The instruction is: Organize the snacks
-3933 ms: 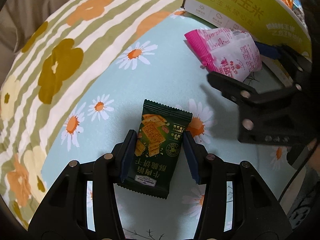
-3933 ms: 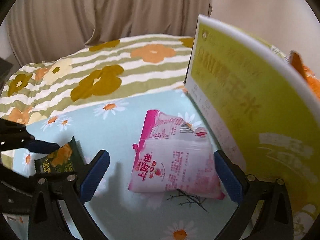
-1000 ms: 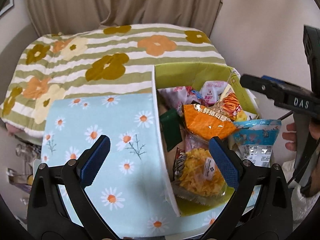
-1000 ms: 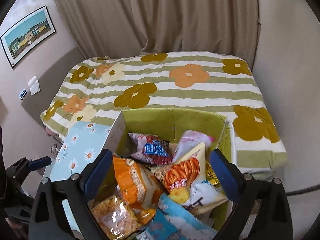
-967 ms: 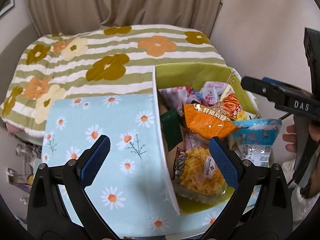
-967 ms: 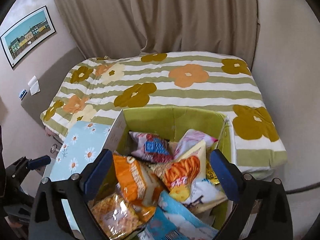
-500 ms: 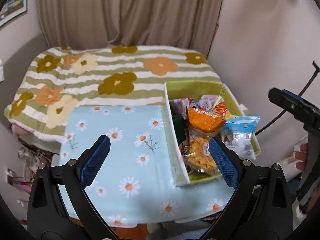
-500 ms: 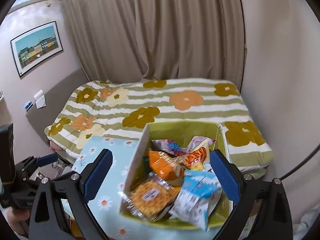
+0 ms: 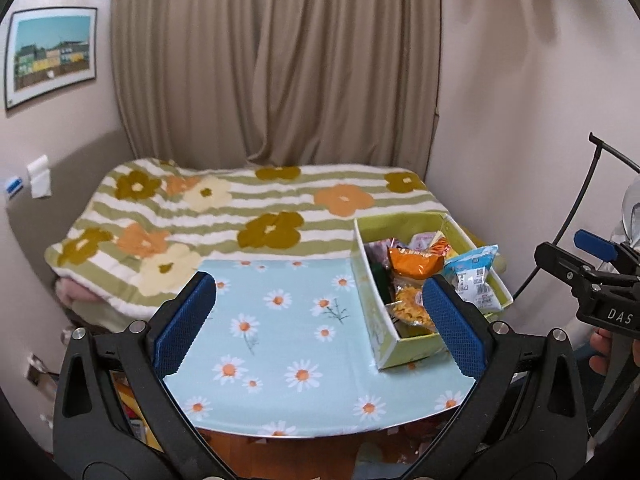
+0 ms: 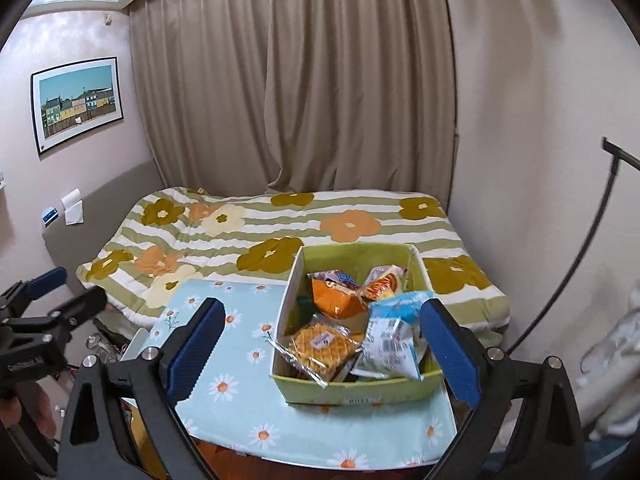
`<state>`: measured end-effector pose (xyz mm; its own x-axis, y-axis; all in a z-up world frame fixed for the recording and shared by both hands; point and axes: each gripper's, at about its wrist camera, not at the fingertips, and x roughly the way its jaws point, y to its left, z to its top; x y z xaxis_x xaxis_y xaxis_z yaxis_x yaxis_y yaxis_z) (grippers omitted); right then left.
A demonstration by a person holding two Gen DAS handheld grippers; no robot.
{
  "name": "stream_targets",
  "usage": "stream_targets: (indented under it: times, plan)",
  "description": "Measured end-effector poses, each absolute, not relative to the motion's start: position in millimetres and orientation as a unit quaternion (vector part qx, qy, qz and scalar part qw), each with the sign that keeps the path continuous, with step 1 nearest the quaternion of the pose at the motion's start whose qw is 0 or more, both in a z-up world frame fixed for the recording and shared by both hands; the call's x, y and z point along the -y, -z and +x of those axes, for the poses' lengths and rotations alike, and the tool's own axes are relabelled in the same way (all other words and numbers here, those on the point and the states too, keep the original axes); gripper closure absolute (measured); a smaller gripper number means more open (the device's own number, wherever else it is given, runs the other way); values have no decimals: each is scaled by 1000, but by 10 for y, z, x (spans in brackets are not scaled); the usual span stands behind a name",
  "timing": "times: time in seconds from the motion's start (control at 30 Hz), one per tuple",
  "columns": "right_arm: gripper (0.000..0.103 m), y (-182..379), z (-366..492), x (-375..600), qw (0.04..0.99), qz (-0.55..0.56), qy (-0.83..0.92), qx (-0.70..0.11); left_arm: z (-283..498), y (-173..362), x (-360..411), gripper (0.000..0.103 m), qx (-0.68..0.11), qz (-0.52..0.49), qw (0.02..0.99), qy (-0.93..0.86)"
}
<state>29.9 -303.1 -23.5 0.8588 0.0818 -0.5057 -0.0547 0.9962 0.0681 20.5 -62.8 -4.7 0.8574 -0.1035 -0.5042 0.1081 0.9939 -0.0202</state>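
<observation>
A: What does the lot look like?

B: Behind everything lies a bed under a green-striped flowered cover. In front of it a table with a pale blue daisy cloth carries a yellow-green box at its right end, open at the top and heaped with snacks.

A: And the grippers?

B: Both hang well back from the table, above it, looking down. The left gripper has just been spreading its jaws; they stand wide apart with nothing between the blue pads. The right gripper is spread wide too and grips nothing. In its view the box sits framed between the fingers but far beyond them, untouched. In the left view the box lies past the right-hand finger.

A: What is in the box?

B: An orange packet near the middle, a pale blue and white bag leaning over the right side, a clear-wrapped golden waffle-like snack at the front, an orange-striped white packet at the back, and a dark green packet against the left wall.
</observation>
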Motion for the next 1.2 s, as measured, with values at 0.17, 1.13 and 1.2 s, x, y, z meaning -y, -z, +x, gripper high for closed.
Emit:
stream_targets:
  times: [0.17,1.13,1.2]
  plan:
    - [6,260,129,2975,966,26,-27,-255,3,60,575,0,-253,0,966,53]
    - [6,257,63,2934,968,31,-7,-248,-10,102,513,0,-254,-4,966,54]
    - [6,252,67,2939,968,33,-9,-249,5,110,503,0,-254,-2,966,51]
